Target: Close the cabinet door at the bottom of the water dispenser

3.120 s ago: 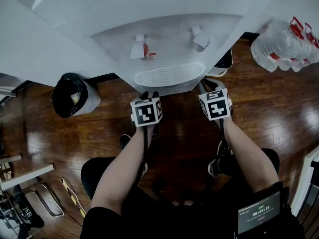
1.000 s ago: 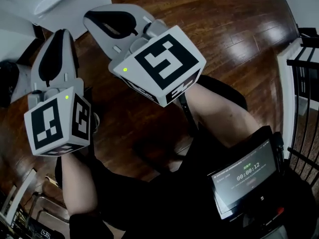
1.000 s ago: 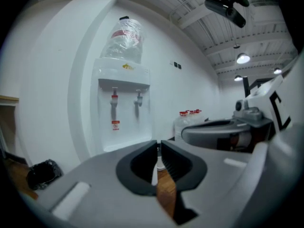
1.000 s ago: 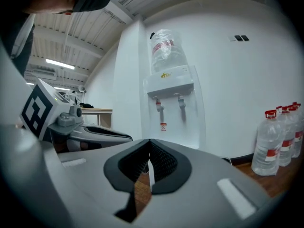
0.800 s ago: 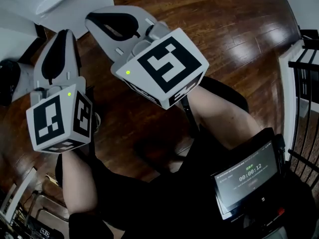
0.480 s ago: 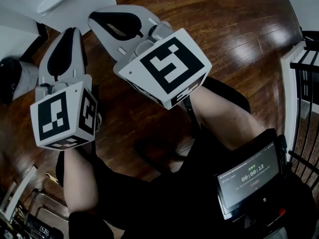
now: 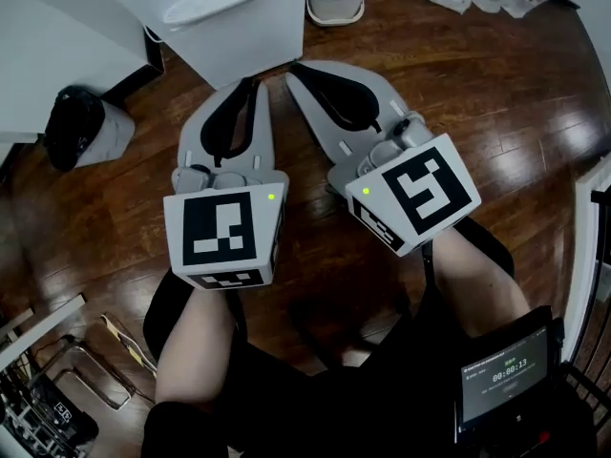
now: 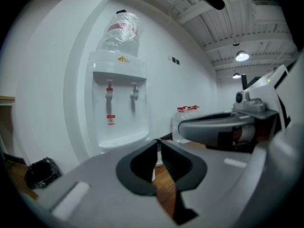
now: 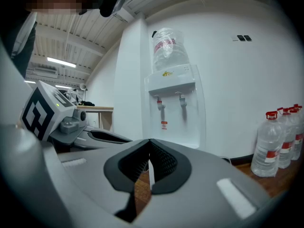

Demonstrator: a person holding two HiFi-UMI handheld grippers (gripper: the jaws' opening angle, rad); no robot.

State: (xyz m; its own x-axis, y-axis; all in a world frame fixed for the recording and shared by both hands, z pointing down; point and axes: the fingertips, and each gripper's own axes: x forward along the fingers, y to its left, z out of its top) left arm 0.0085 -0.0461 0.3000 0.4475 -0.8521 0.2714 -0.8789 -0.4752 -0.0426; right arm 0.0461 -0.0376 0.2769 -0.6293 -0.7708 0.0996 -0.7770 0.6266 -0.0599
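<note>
Both grippers hang side by side over the wood floor (image 7: 315, 256), aimed at the white water dispenser (image 7: 229, 17) standing against the wall a bit ahead. Left gripper (image 7: 250, 86) has its fingers (image 8: 142, 163) pinched together with nothing in them. Same deal with the right gripper (image 7: 298, 68). Can't make out the bottom cabinet door from any angle. Black bin (image 7: 81, 127) sits left of the dispenser, spare water bottles (image 9: 280, 141) to its right.
</note>
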